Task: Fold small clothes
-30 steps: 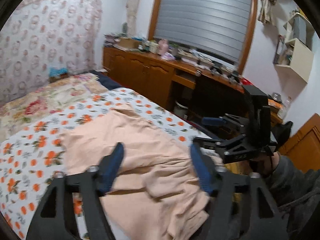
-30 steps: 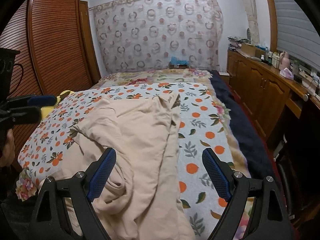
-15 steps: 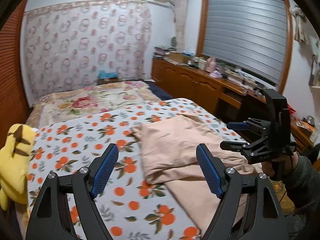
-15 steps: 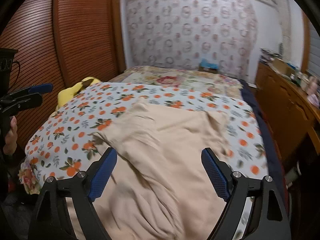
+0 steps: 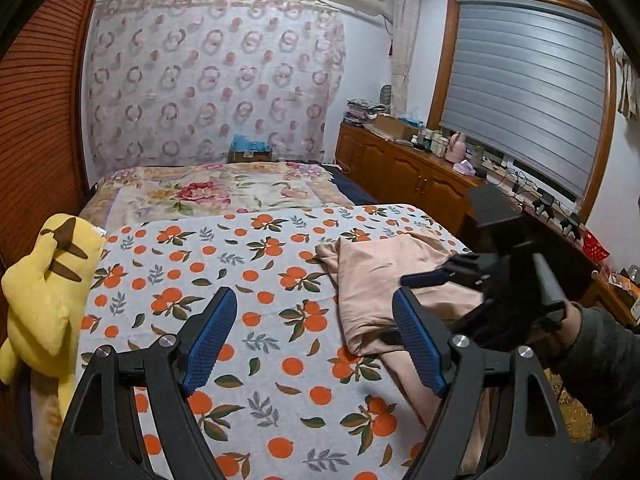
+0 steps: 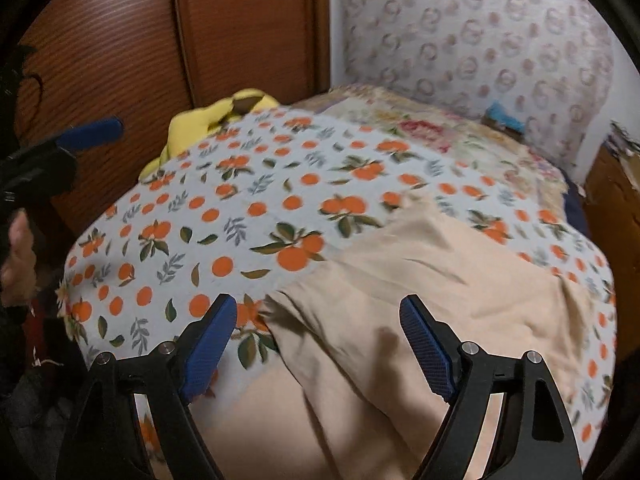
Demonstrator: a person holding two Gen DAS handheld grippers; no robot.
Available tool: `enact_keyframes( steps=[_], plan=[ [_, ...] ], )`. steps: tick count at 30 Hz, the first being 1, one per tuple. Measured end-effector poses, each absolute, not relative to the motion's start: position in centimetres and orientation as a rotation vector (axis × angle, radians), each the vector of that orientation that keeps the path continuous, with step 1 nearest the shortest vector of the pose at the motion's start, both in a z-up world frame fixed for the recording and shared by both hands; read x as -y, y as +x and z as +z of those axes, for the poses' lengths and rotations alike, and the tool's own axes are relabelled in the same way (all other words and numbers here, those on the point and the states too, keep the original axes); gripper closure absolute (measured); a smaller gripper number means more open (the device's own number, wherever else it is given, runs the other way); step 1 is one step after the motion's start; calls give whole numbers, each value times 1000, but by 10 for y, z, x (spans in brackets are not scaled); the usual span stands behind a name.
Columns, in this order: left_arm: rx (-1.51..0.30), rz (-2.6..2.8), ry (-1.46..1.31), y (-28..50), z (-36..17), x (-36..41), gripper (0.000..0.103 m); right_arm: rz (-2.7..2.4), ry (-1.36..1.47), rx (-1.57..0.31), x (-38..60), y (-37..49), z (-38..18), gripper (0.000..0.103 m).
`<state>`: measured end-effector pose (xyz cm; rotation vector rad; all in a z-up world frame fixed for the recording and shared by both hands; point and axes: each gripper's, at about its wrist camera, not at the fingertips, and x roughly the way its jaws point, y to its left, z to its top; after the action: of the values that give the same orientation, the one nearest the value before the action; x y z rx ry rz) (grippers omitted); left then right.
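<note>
While the peach garment lies rumpled on the orange-print bedsheet, no fold is finished.
Left gripper spread over bare sheet, holding nothing; right gripper closing slightly above the garment's near edge, cloth ungripped. Folding remains.

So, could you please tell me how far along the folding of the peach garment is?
Barely started. The peach garment lies rumpled on the orange-print bedspread, with no neat fold visible. Nothing is in hand: the left gripper is open over bare bedspread; the right gripper is closing above the cloth, not pinching it. All folding remains.
</note>
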<state>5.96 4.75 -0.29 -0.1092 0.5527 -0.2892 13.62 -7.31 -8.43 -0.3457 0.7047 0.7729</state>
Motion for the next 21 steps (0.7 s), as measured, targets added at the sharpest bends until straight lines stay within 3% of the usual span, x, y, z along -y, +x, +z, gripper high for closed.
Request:
enact_keyframes(
  steps=[3, 8, 11, 12, 21],
  plan=[
    [-555, -288, -117, 59, -6, -50, 22, 779, -375, -739, 56, 148, -94, 23],
    [-560, -292, -126, 58, -11, -53, 22, 744, -443, -762, 46, 160, -108, 43],
    [-565, -294, -133, 59, -13, -53, 22, 704, -485, -723, 41, 160, -111, 69],
    [-567, -296, -135, 59, -13, -53, 22, 689, -490, -705, 43, 159, -110, 91],
    [-598, -318, -132, 66, -22, -43, 22, 688, -296, -588, 101, 165, -61, 96]
  ],
)
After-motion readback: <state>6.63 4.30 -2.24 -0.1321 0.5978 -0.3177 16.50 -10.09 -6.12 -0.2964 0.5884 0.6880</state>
